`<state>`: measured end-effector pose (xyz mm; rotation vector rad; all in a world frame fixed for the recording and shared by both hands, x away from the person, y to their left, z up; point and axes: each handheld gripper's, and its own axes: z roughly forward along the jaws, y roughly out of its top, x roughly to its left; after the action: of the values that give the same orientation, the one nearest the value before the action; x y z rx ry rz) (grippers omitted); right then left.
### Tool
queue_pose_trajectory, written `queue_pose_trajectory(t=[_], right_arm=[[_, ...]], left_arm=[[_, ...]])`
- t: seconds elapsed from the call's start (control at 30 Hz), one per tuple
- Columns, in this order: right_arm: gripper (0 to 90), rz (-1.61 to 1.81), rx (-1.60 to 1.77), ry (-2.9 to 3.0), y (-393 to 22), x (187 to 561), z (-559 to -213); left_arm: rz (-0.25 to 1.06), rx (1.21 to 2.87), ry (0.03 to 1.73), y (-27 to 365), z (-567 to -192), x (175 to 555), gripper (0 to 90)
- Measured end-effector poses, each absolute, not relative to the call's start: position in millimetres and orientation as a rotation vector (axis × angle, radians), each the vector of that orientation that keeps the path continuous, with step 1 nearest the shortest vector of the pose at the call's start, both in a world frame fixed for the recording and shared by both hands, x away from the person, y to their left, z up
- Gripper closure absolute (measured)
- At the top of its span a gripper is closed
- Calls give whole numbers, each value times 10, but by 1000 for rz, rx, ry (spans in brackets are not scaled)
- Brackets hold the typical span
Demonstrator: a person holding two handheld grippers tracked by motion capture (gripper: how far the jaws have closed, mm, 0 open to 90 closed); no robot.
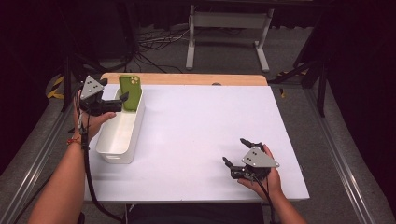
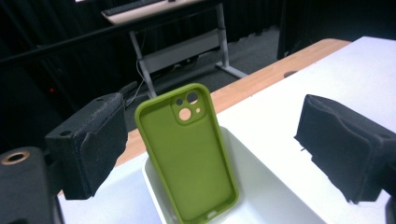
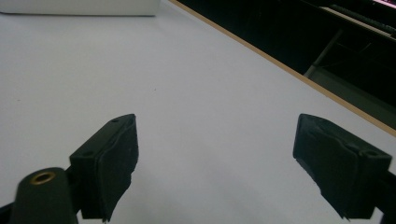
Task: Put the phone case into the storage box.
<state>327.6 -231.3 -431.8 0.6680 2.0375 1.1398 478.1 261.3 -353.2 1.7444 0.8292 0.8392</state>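
One green phone case (image 1: pixel 130 92) stood almost upright at the far end of the one white bin (image 1: pixel 116 140), which sat along the left side of the white tabletop (image 1: pixel 196 135), the case leaning on the bin's far wall with its camera cut-outs at the top. The left gripper (image 1: pixel 122 98) hung just left of the case, its two jaws spread wide to either side without pressing it. The right gripper (image 1: pixel 236 151) rested at the near right of the tabletop, well apart from the bin, its two jaws likewise spread with nothing between them.
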Motion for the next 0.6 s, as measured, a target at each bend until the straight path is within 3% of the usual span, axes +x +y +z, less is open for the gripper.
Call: queue_pose_trajectory(t=[0.6], right_arm=[[149, 1157, 672, 2028, -2362, 3280, -4294]], left_arm=[[818, 1711, 748, 2523, -3465, 4636, 75]])
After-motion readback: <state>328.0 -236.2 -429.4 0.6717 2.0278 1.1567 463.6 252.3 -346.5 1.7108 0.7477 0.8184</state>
